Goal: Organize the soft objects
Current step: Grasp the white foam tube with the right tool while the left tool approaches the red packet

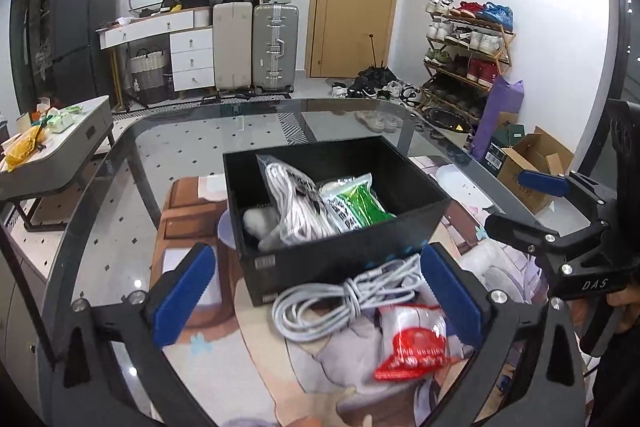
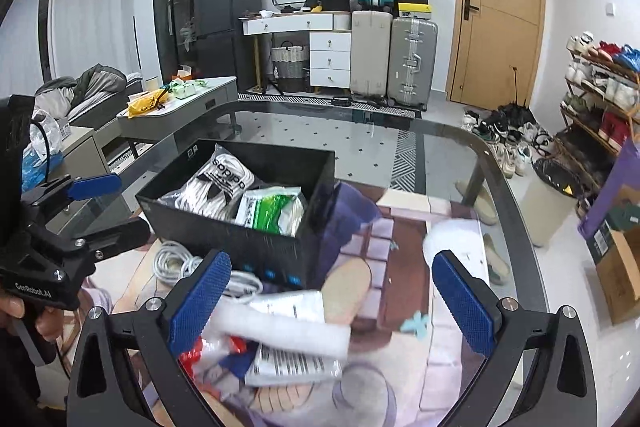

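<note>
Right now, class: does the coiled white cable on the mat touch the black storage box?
Cannot tell. In the left wrist view the coiled white cable overlaps the black storage box's front wall, with no plain gap or contact visible.

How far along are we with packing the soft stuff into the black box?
Done: the white laces pack and green packet lie in the black box. In hand: nothing; left gripper and right gripper are open. Left: coiled white cable, red-and-white bag, white labelled packet.

Red-and-white packet (image 2: pixel 208 351) mostly hidden under blurred white pouch (image 2: pixel 292 339); grey soft item (image 1: pixel 260 223) half hidden in box (image 1: pixel 424 223).
</note>
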`<control>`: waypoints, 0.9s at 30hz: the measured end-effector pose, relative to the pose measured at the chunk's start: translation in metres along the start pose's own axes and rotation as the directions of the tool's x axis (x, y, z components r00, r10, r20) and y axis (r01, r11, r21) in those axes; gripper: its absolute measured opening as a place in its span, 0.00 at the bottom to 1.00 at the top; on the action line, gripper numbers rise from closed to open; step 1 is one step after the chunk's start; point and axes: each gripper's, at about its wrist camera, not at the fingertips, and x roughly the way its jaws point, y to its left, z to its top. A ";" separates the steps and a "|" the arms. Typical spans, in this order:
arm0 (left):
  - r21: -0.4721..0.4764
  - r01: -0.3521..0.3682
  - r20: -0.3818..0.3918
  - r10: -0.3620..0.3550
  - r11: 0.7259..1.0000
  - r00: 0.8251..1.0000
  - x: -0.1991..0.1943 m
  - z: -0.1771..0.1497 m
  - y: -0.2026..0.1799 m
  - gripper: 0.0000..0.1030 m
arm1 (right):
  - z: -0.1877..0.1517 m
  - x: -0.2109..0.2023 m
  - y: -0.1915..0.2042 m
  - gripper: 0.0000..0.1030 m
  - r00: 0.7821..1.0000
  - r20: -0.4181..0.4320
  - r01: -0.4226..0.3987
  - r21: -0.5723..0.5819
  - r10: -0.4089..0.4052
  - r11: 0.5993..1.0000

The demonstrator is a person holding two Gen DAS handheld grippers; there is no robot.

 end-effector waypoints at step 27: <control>-0.044 -0.040 -0.095 0.035 0.998 0.995 0.010 -0.048 -0.006 1.00 | -0.027 0.026 0.016 0.99 0.982 -0.135 -0.133 0.022 0.135 0.991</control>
